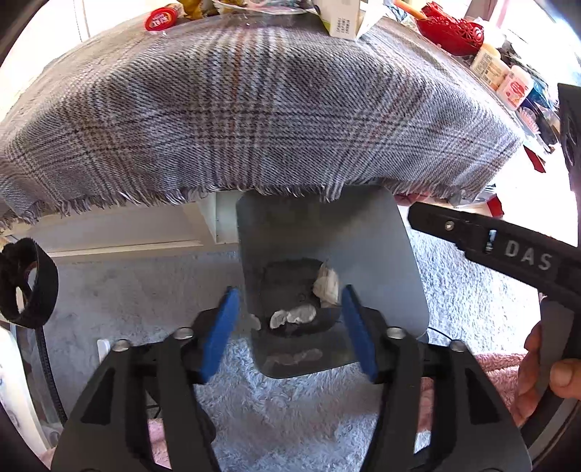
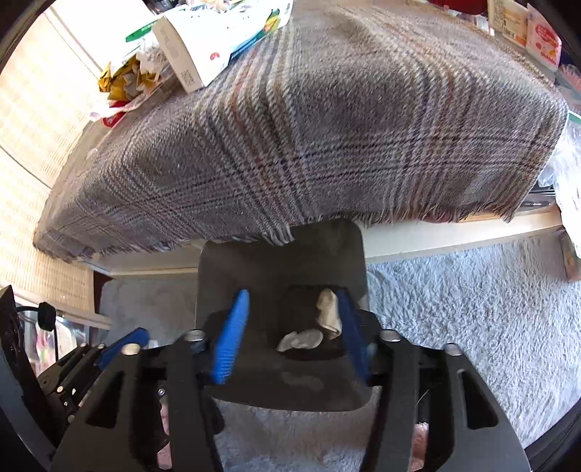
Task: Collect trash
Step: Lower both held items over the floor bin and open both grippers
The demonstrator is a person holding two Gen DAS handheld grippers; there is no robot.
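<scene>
A grey bin (image 1: pixel 399 254) stands on the floor under the table's edge, and its dark inside shows in both views. Two crumpled white tissues are in it: one flat on the bottom (image 1: pixel 294 314) (image 2: pixel 301 339), one against the right side (image 1: pixel 326 285) (image 2: pixel 328 312). My left gripper (image 1: pixel 290 326) hangs over the bin's mouth, open, its blue pads apart with nothing pressed between them. My right gripper (image 2: pixel 292 334) hangs over the same bin (image 2: pixel 254 268), open too. Its black body (image 1: pixel 490 243) and the hand (image 1: pixel 537 366) holding it show at the right of the left wrist view.
A plaid cloth (image 1: pixel 254 109) covers the table above the bin, its fringe hanging over the rim. At the table's back are a white box (image 2: pixel 203 43), yellow wrappers (image 2: pixel 123 80), a red basket (image 1: pixel 454 32) and bottles (image 1: pixel 508 83). A shaggy grey rug (image 2: pixel 472 308) covers the floor.
</scene>
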